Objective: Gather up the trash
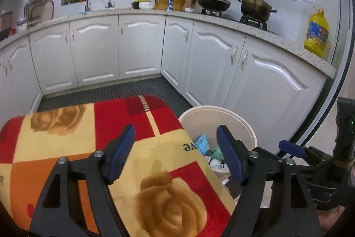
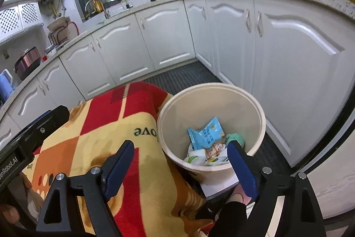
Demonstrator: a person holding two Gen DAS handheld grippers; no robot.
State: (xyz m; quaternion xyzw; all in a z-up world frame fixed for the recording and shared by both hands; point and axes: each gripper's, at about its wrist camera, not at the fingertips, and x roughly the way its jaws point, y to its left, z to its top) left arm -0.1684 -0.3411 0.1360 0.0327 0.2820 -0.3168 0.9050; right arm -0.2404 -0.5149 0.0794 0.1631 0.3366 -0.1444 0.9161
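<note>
You have a blanket [image 2: 106, 126] in front of you checked in red, orange and pale yellow, with tan roses and dark lettering. The bin [image 2: 261, 123] beside it is cream-white; inside lie a light blue packet [image 2: 205, 132] with white print and something mint green [image 2: 236, 139], perhaps crumpled plastic. Your grippers' pads [image 1: 123, 149] are deep blue on black arms. The cupboards [image 1: 139, 46] are glossy white, the oil bottle [image 1: 316, 33] yellow.
</note>
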